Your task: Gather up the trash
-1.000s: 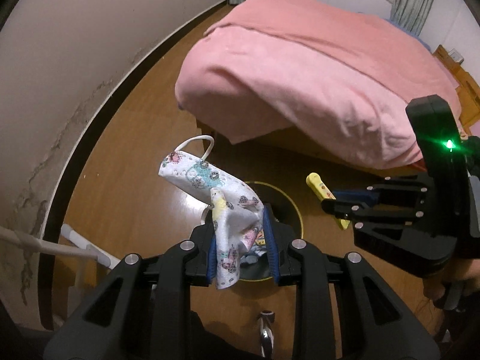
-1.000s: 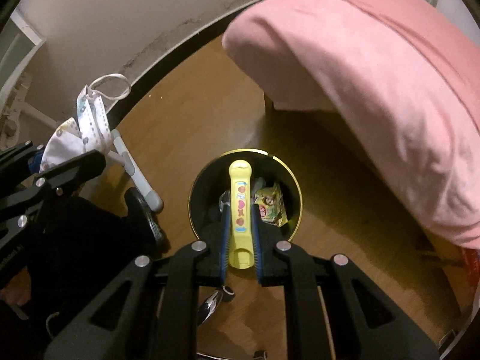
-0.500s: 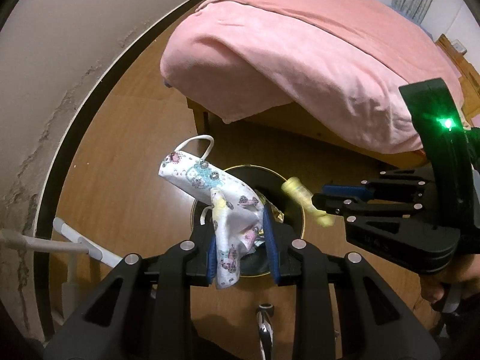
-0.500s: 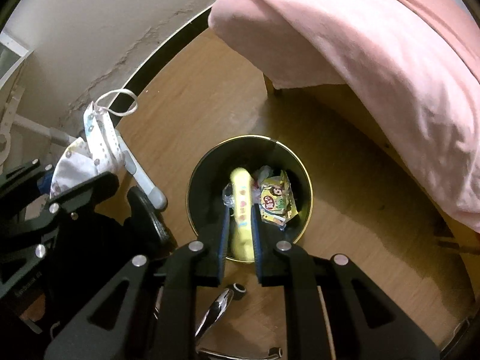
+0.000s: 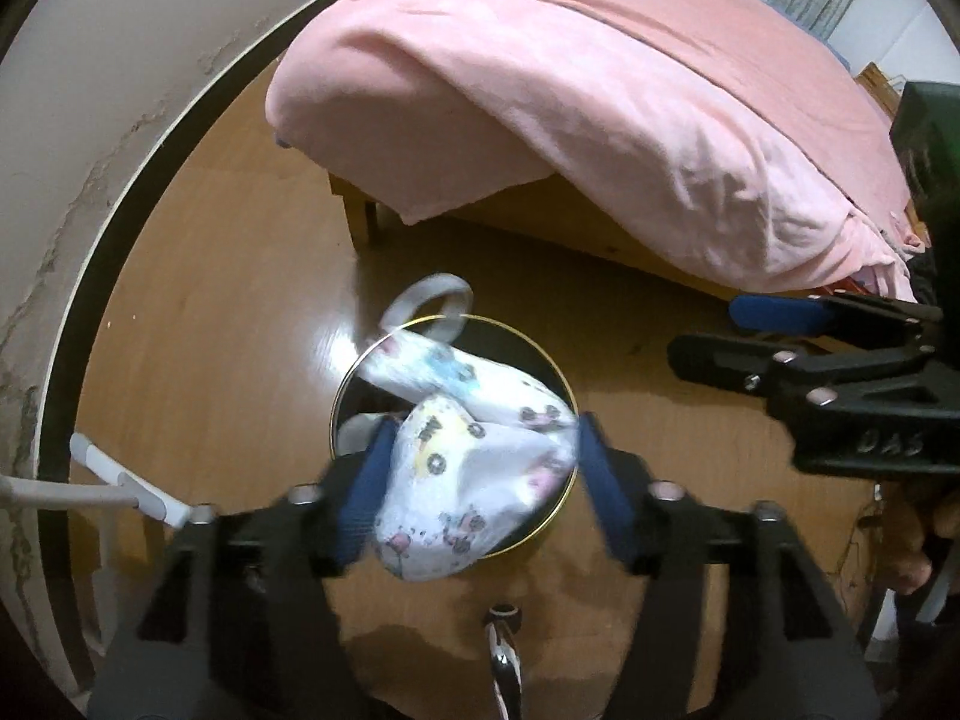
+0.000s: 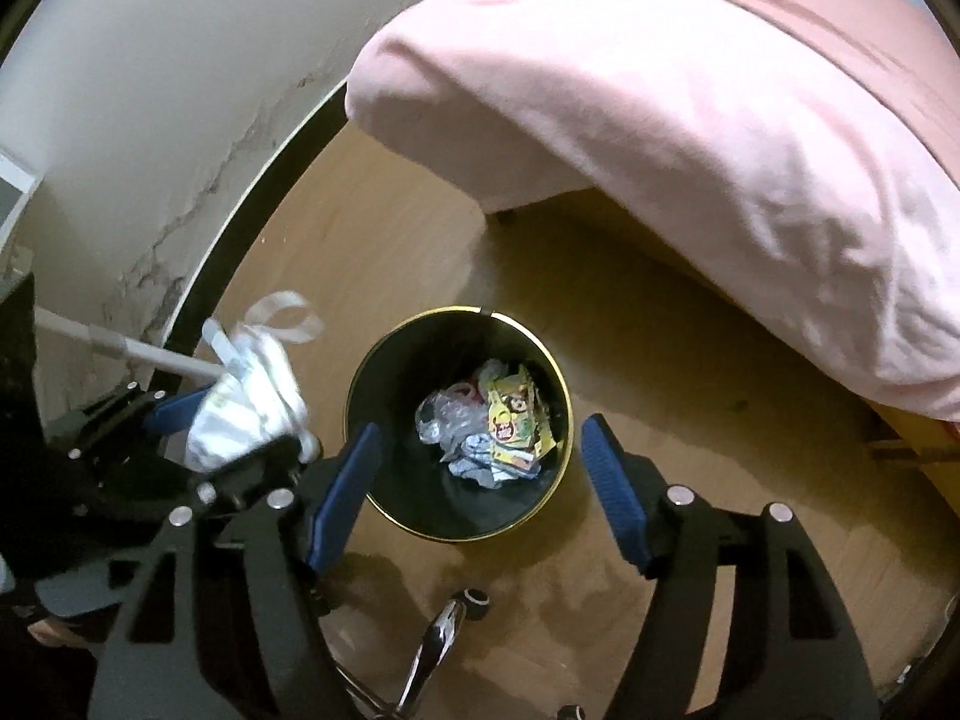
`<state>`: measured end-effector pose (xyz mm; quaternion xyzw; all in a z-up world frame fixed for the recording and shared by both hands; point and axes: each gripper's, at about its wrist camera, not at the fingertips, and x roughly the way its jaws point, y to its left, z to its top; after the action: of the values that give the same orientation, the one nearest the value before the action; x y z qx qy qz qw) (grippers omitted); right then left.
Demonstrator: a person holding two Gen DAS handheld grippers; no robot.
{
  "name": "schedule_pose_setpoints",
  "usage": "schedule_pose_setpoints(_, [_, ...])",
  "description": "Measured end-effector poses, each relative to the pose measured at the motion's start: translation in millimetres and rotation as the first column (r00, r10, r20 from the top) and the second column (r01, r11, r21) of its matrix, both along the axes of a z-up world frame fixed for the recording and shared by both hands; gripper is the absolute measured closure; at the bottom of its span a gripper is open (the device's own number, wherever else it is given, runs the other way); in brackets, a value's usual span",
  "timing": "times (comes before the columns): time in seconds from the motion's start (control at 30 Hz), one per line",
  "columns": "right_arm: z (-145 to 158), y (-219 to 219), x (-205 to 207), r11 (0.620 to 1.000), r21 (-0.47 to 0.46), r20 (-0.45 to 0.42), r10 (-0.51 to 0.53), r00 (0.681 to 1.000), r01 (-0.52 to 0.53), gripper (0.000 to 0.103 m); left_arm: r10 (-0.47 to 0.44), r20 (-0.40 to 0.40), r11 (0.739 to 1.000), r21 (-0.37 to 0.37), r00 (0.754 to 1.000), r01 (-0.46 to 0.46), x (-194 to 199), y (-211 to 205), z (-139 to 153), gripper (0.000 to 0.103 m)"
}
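Left wrist: face mask (image 5: 474,468) hangs between the spread fingers of the left gripper (image 5: 480,498), directly above the bin (image 5: 555,516); long axis runs away toward the ear loop; whether a pad touches it, cannot tell.
Right wrist: right gripper (image 6: 480,480) gapes wide, empty, straddling the bin mouth.
Bin contents: crumpled plastic (image 6: 444,414) and yellow wrappers (image 6: 516,426) at the bottom.
Nearer tongs: left.

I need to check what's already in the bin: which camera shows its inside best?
The right wrist view: it looks straight down into the trash bin, showing wrappers and plastic at the bottom. In the left wrist view the face mask covers most of the opening.
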<state>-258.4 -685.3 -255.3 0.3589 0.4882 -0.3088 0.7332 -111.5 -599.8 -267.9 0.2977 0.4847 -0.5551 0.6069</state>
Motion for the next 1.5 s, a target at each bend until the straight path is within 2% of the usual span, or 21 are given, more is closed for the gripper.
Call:
schedule_pose_setpoints(0.1, [14, -1, -1, 1.0, -0.027, 0.006, -0.003, 1.0, 0.003, 0.028, -0.006, 0.014, 1.0, -0.002, 1.0, 0.006, -3, 1, 6, 0.03])
schedule_pose_setpoints(0.23, [38, 4, 6, 0.997, -0.074, 0.014, 0.012, 1.0, -0.011, 0.018, 0.017, 0.064, 0.999, -0.038, 0.998, -0.015, 4, 14, 36, 0.017])
schedule_pose_setpoints(0.33, [58, 12, 20, 0.994, -0.104, 0.025, 0.043, 0.999, -0.04, 0.013, 0.063, 0.072, 0.995, -0.076, 0.995, -0.058, 17, 32, 66, 0.012])
schedule_pose_setpoints(0.47, [88, 27, 49, 0.986, -0.144, 0.049, 0.095, 0.994, -0.088, 0.011, 0.118, 0.066, 0.986, -0.129, 0.991, -0.108, 36, 61, 109, 0.01])
schedule_pose_setpoints(0.67, [154, 74, 109, 0.951, -0.229, 0.129, 0.241, 0.962, -0.208, 0.008, 0.205, 0.079, 0.965, -0.182, 0.976, -0.188, 65, 133, 175, 0.01])
schedule_pose_setpoints(0.8, [196, 117, 155, 0.91, -0.285, 0.172, 0.357, 0.918, -0.301, 0.007, 0.332, 0.075, 0.915, -0.266, 0.94, -0.302, 102, 213, 223, 0.009])
schedule_pose_setpoints(0.9, [219, 156, 194, 0.868, -0.311, 0.201, 0.457, 0.867, -0.386, 0.007, 0.478, 0.068, 0.84, -0.328, 0.876, -0.433, 137, 285, 252, 0.008])
schedule_pose_setpoints(1.0, [232, 203, 236, 0.805, -0.344, 0.202, 0.566, 0.799, -0.483, 0.007, 0.614, 0.084, 0.75, -0.371, 0.785, -0.547, 166, 360, 272, 0.007])
schedule_pose_setpoints(1.1, [238, 255, 280, 0.732, -0.355, 0.207, 0.668, 0.715, -0.581, 0.007, 0.73, 0.131, 0.66, -0.391, 0.671, -0.642, 185, 431, 280, 0.007])
schedule_pose_setpoints(1.27, [239, 337, 339, 0.59, -0.391, 0.188, 0.802, 0.567, -0.706, 0.007, 0.857, 0.266, 0.515, -0.415, 0.441, -0.75, 191, 529, 285, 0.007])
schedule_pose_setpoints(1.3, [242, 353, 347, 0.556, -0.414, 0.187, 0.827, 0.531, -0.721, 0.007, 0.867, 0.276, 0.496, -0.418, 0.414, -0.761, 190, 540, 286, 0.007])
schedule_pose_setpoints(1.33, [244, 362, 349, 0.542, -0.426, 0.192, 0.836, 0.513, -0.724, 0.007, 0.879, 0.291, 0.473, -0.42, 0.378, -0.775, 189, 554, 286, 0.007])
schedule_pose_setpoints(1.43, [249, 387, 354, 0.513, -0.442, 0.209, 0.857, 0.472, -0.736, 0.007, 0.901, 0.312, 0.417, -0.432, 0.302, -0.799, 181, 580, 285, 0.007])
schedule_pose_setpoints(1.5, [248, 394, 356, 0.501, -0.455, 0.207, 0.864, 0.46, -0.736, 0.007, 0.913, 0.298, 0.391, -0.44, 0.279, -0.809, 179, 589, 283, 0.007])
